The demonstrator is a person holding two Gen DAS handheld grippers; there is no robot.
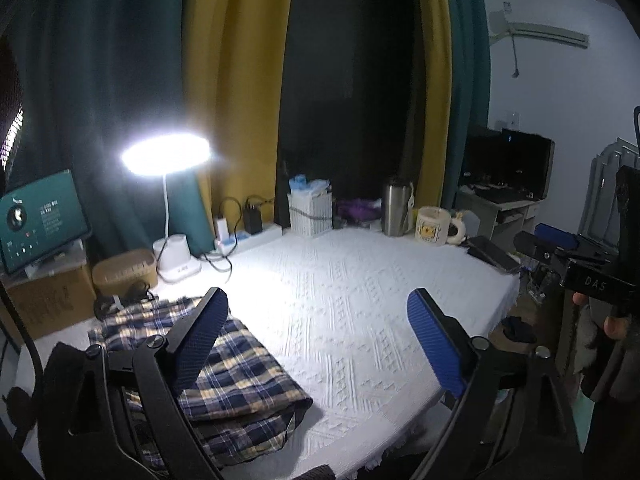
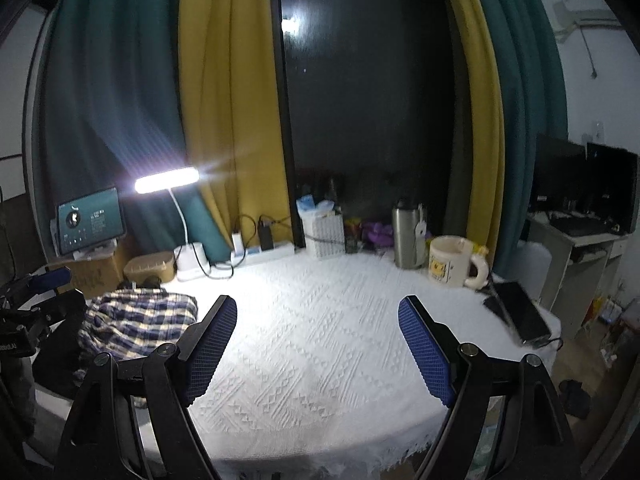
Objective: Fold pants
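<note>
Left wrist view: left gripper (image 1: 316, 344) jaws spread wide, nothing between the pads; blue left pad overlaps the cloth in the picture only, no contact evident. Plaid pants (image 1: 224, 376) lie as a compact folded bundle on the white textured tablecloth (image 1: 360, 300), near the table's left front corner, in front of the desk lamp (image 1: 172, 200). Long axis of bundle runs from lamp side toward the near edge, slanting right; thick rounded fold faces the table centre. Layered edges show at the near end. Right gripper (image 1: 560, 240) visible at far right, held by a hand (image 1: 612, 320), off the table edge.

Right wrist view: right gripper (image 2: 318, 348) jaws equally wide and empty, over bare cloth at table centre. Pants (image 2: 136, 320) sit at left, well apart from this gripper, just in front of a woven basket (image 2: 150, 266). Mug (image 2: 456, 264) and phone (image 2: 520, 312) stand far right.

Judgement: thin woven fabric, light, limp, slides easily on the tablecloth. Best pinched at the stacked layers of a corner or along the folded edge, both grippers together. Folding looks about complete.
</note>
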